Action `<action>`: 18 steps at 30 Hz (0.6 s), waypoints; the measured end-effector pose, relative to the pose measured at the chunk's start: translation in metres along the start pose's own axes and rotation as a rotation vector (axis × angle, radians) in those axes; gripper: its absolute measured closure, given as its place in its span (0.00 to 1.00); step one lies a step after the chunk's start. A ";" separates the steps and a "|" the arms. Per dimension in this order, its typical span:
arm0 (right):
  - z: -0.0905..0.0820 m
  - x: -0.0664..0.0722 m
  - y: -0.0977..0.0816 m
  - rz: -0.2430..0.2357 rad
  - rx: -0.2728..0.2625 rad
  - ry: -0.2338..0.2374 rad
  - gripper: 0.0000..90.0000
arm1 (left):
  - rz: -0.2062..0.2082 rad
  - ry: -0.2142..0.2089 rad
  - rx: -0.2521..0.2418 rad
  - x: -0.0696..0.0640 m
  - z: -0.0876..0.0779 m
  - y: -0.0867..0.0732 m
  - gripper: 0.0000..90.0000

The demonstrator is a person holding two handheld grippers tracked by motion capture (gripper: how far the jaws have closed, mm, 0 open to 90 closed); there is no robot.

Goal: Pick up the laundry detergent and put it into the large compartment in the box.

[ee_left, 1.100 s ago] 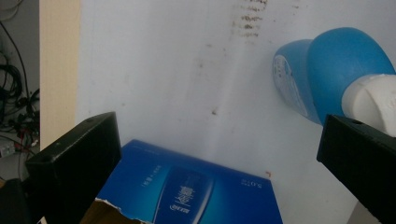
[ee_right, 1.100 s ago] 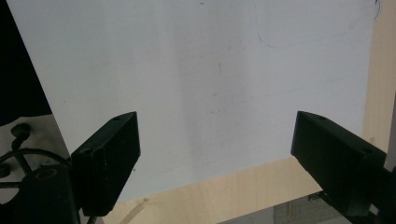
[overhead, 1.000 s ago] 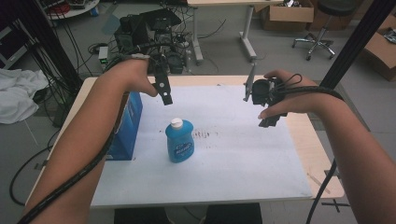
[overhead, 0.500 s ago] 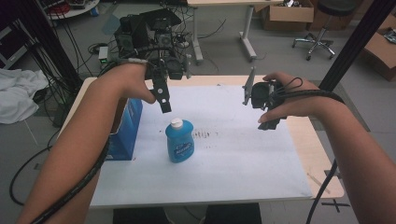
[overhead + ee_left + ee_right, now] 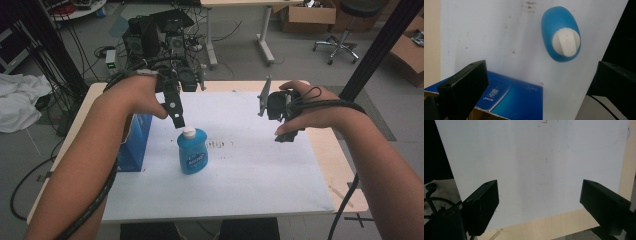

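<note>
Standing just below the wide-open left hand-held gripper [image 5: 176,120], apparently untouched: blue bottle [image 5: 192,152].

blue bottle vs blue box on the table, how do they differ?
The blue bottle is rounded with a white cap; the blue box is flat-sided with square corners. The bottle stands out on the white sheet, just under the left gripper; the box sits at the sheet's left edge, partly behind the left forearm. The box is bulkier than the bottle. Both are blue, upright and ungripped.
</note>
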State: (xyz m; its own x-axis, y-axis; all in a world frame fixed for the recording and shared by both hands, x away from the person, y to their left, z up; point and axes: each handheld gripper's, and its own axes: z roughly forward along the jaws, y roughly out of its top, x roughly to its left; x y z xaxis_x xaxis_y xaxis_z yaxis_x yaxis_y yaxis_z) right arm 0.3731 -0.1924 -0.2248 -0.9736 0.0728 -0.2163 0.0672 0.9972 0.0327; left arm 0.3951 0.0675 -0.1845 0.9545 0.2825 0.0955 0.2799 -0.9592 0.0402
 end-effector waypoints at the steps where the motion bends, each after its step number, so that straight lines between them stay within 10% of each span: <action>1: 0.000 0.000 0.000 -0.001 -0.001 -0.002 0.17 | -0.004 -0.004 -0.007 -0.001 -0.001 0.000 0.00; 18: 0.005 0.002 -0.004 -0.004 -0.039 0.000 0.17 | -0.037 -0.070 -0.006 -0.015 0.019 0.008 0.00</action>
State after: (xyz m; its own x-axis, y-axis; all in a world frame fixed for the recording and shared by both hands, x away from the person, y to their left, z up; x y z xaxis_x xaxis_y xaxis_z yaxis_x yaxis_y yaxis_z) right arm 0.3720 -0.1956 -0.2304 -0.9738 0.0691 -0.2166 0.0551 0.9960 0.0699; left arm 0.3849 0.0551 -0.2046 0.9484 0.3162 0.0238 0.3148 -0.9479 0.0484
